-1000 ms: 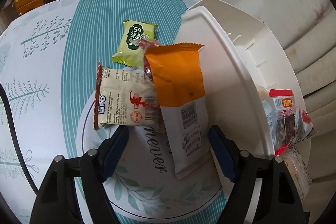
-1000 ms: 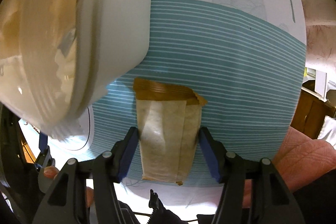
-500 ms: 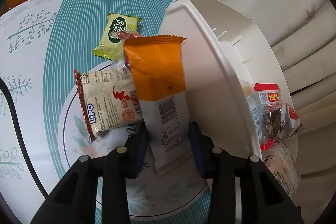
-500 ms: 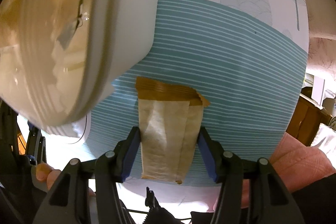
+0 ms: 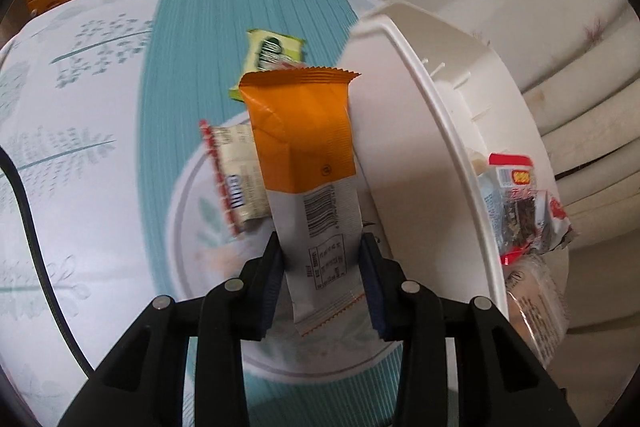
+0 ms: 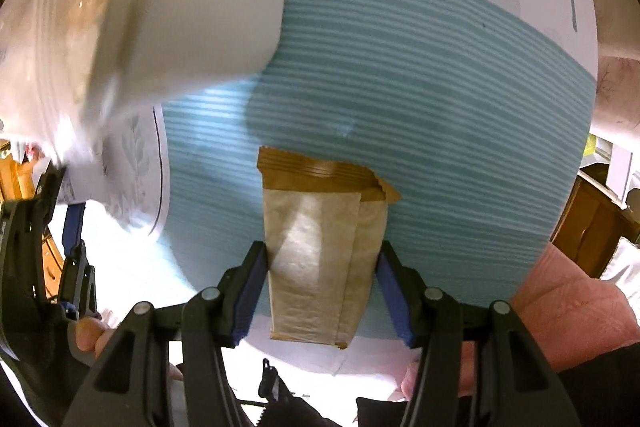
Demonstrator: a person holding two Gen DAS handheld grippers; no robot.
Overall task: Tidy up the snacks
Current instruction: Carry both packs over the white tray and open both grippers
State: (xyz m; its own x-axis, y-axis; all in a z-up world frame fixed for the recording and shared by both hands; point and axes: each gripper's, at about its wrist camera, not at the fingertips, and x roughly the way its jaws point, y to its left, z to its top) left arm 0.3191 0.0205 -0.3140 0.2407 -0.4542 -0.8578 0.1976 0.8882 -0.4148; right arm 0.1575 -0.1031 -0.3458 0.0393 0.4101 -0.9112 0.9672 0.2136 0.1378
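In the left wrist view, far left is just the teal-and-white tablecloth (image 5: 100,99) with a black cable (image 5: 36,247) curving down the edge. Left of centre lies a cream packet with a red edge (image 5: 236,183), long axis running up-down in the frame, tucked partly under the orange one. Above it, upper middle, a green packet (image 5: 272,55) lies on the teal stripes, partly hidden.

Dead centre is the orange-and-white packet (image 5: 308,163): long axis nearly vertical in the frame, crimped orange end pointing up, white barcode end down between the jaws. The left gripper (image 5: 322,281) has closed most of the way and both blue pads press the white end's sides, so it's pinched.

Right of that stands the white bin (image 5: 436,131), with red-topped snack packs (image 5: 516,203) inside at the right edge.

Right wrist view: bin upper left, blurry. In the middle, a brown paper-look packet (image 6: 320,251) stands vertical, darker crimp up. The right gripper (image 6: 320,291) is about half open, clamped on its sides.
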